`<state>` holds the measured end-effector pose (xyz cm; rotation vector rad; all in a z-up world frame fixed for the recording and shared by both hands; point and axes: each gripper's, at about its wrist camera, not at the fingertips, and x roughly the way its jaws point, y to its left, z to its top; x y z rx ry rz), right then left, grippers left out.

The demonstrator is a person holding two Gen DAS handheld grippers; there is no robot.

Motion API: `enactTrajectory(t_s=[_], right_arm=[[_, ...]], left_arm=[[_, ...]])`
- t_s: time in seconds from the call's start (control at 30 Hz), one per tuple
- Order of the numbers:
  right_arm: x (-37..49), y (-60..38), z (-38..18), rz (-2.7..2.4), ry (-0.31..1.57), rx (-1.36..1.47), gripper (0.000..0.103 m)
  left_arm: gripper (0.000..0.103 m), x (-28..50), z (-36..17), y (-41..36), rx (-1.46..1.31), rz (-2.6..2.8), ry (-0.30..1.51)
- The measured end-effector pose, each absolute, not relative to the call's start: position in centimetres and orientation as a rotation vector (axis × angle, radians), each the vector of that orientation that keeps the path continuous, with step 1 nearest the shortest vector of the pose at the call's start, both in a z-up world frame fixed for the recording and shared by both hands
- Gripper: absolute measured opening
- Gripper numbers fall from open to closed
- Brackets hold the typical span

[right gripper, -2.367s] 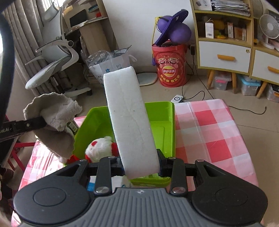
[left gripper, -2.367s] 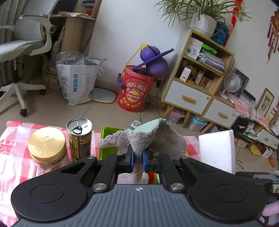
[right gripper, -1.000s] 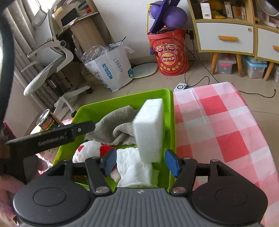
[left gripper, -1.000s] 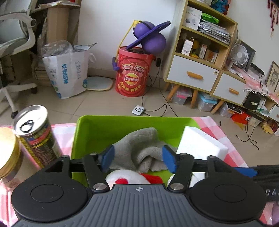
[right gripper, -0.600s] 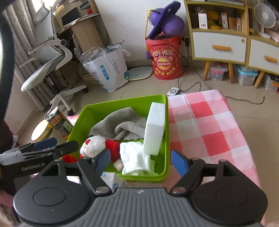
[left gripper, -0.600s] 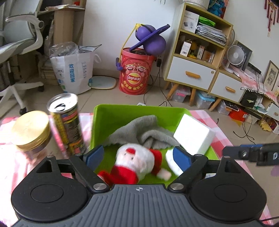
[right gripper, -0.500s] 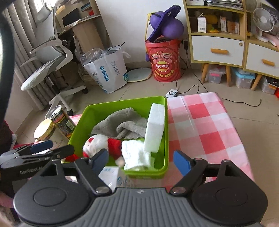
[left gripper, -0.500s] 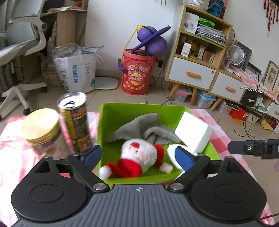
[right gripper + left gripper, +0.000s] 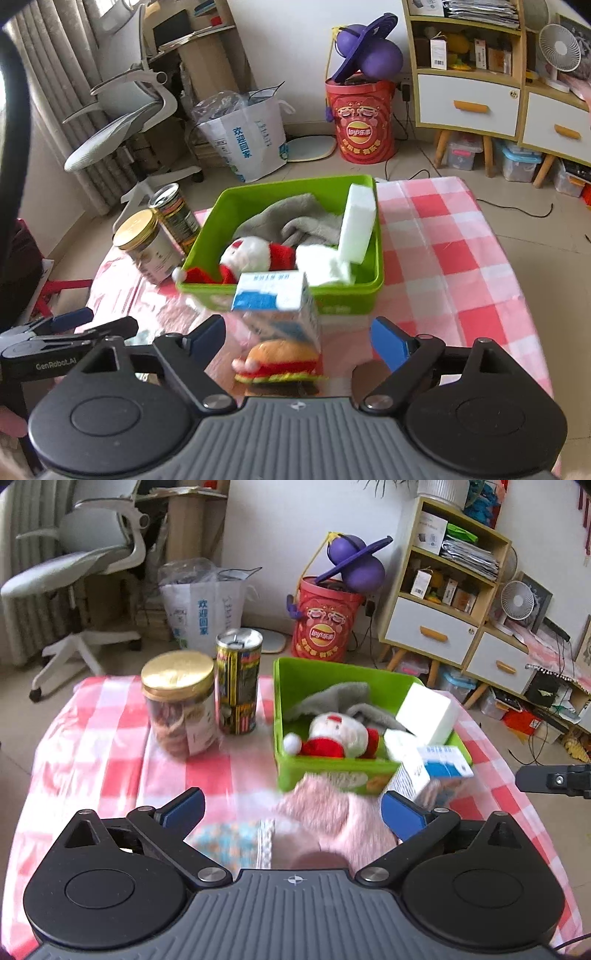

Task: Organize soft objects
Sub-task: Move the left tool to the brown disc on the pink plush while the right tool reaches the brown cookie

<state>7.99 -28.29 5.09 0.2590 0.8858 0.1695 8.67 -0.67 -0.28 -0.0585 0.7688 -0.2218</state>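
1. Only in left view: pink cloth (image 9: pixel 325 812) and blue patterned cloth (image 9: pixel 231 840) between the spread fingers (image 9: pixel 181 806). Only in right view: burger toy (image 9: pixel 282 360) before the carton (image 9: pixel 277 295).
2. Left gripper (image 9: pixel 291 808) and right gripper (image 9: pixel 297 338) both wide open, empty, held above the table (image 9: pixel 461 258), aimed at the bin (image 9: pixel 378 258).
3. In bin: grey towel (image 9: pixel 288 218), Santa (image 9: pixel 255 254), foam block (image 9: pixel 356 225), white cloth (image 9: pixel 325 267). Jar (image 9: pixel 179 701) and can (image 9: pixel 238 681) left of bin.

A gold-lidded jar (image 9: pixel 179 701) touches 1 tall can (image 9: pixel 237 681) on the checkered cloth (image 9: pixel 458 254); milk carton (image 9: pixel 275 308) up front.
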Motion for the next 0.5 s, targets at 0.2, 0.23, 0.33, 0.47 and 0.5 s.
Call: enactTrajectory(t_s=[0.2, 0.23, 0.33, 0.47, 0.5], right_arm=[[6.4, -28.3, 2.8, 0.141, 0.884, 0.251, 0.063], [6.0, -28.3, 2.4, 0.135, 0.881, 0.243, 0.063], [5.2, -28.1, 1.1, 0.128, 0.883, 0.189, 0.063], [4.3, -28.2, 0.0, 0.1, 0.836, 0.097, 0.063], [4.0, -28.4, -0.4, 0.097, 0.827, 0.086, 0.064]], left_arm=[[0.097, 6.3, -2.2, -0.1, -0.029, -0.235, 0.745], [0.097, 5.9, -2.5, -0.1, -0.013, -0.247, 0.734], [0.097, 5.0, -3.6, -0.4, 0.046, -0.291, 0.708], [0.097, 3.8, -4.8, -0.7, 0.074, -0.387, 0.662], [0.097, 3.6, -5.1, -0.8, 0.086, -0.403, 0.65]])
